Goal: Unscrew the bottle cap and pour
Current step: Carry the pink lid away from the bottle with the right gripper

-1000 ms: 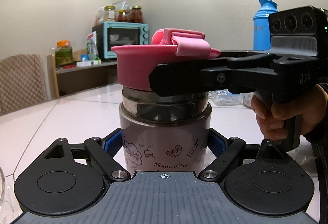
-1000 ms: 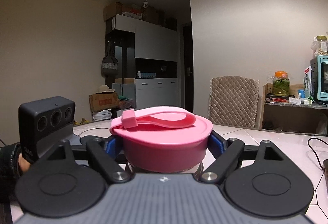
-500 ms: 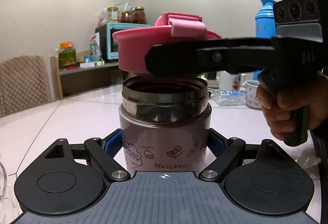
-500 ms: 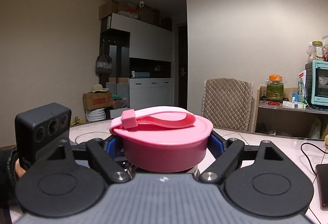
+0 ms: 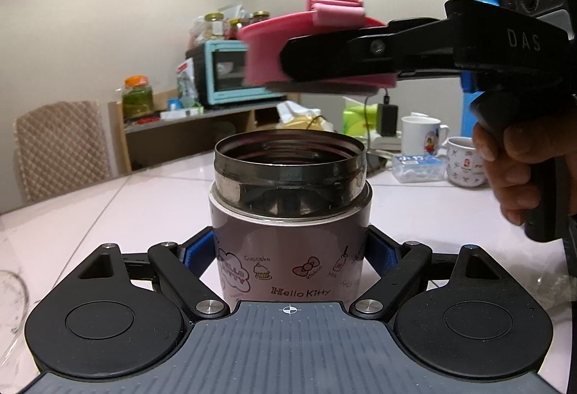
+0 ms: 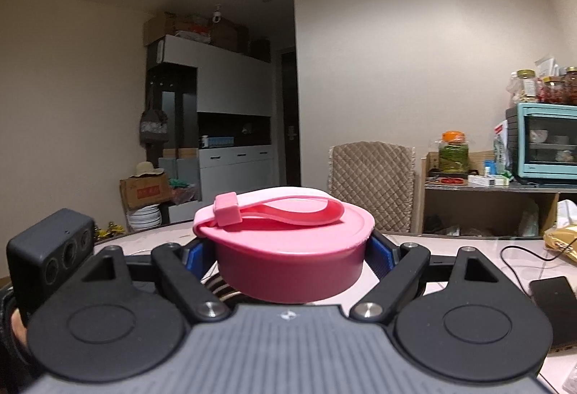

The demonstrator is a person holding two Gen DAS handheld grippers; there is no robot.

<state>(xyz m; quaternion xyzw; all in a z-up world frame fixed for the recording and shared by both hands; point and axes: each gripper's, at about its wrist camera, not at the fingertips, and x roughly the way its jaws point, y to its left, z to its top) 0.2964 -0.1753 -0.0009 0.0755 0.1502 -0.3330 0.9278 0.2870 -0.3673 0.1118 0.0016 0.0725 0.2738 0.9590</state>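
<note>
We have the left gripper clamped on the body of the Hello Kitty bottle, 2 blue pads pressed to its sides, bottle upright on the bench with the steel mouth wide open. The right gripper is shut tight on the pink cap; in the left wrist view the cap hangs in the air above and a bit right of the open mouth, clear of the rim, tilted a little.

Risks from here:
- Cap is wide and shallow, fingers only bite its side wall (smooth plastic, we judge slippery). A quick swing could let it slip and fall into the open mouth or onto the bench.
- Bench to the right is crowded: white mug, second mug, small box, cables. Setting the cap down there could knock something.
- Pouring with a grip low on the body: bottle may rotate in the pads once tipped, wide mouth dumps fast and spills.
- We cannot tell the fill level, the inside is dark.
</note>
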